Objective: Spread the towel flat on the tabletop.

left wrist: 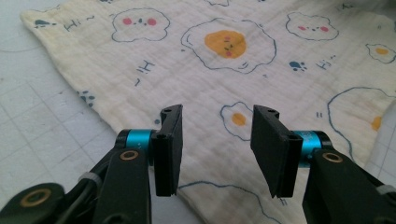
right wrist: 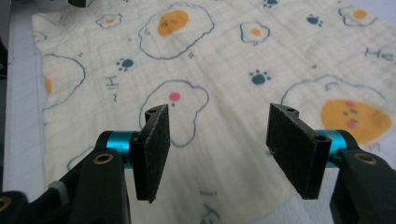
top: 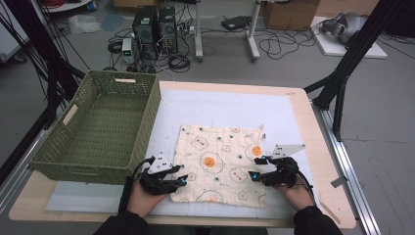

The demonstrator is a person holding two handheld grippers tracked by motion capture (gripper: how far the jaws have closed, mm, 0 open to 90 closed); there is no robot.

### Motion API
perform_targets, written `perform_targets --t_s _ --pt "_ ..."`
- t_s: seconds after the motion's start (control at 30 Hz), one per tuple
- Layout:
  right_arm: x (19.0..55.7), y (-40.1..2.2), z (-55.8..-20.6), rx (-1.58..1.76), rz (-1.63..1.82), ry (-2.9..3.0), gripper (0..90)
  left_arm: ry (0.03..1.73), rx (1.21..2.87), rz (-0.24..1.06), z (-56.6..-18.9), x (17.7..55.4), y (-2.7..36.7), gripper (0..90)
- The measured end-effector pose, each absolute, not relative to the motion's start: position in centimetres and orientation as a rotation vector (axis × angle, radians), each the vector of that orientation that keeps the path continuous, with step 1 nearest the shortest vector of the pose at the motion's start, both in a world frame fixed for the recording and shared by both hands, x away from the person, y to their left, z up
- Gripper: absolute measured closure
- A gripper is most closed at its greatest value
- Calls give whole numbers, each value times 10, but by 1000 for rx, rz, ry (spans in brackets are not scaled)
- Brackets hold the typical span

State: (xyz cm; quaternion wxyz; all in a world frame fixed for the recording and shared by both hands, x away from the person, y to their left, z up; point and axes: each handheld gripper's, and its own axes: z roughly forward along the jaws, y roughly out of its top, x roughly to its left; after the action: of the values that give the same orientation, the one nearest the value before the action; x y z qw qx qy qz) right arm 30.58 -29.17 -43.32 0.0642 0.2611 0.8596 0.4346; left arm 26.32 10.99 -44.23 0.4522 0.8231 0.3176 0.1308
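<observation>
Two grippers, both w/ jaws apart and nothing pinched between them. Left gripper (top: 182,180) sits low at the near left corner of the cloth (top: 221,161), jaws pointing in over the corner. Right gripper (top: 258,167) is by the near right side, pointing left across the cloth, w/ the edge just under and ahead of its jaws. From each gripper view, the cloth (left wrist: 201,74) lies flat right in front, egg pics facing up, spread wide on the white mat (top: 215,110). It looks about square, so no real long side. Each hand is closest to its own corner; I think the next grab is those two near corners. Off past the left gripper sits the green basket (top: 100,125), away from the cloth.
</observation>
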Motion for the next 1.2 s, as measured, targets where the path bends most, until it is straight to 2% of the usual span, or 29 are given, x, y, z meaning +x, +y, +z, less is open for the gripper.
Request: perform_targets --t_s 0.1,0.3,1.2 --pt "311 -282 -432 768 1309 2599 380 794 2025 326 -443 262 110 504" --pt "316 -271 -432 740 1301 2598 380 794 2029 324 -444 263 110 505" --pt "312 -272 -431 724 1289 2604 359 792 2037 348 -443 263 110 515"
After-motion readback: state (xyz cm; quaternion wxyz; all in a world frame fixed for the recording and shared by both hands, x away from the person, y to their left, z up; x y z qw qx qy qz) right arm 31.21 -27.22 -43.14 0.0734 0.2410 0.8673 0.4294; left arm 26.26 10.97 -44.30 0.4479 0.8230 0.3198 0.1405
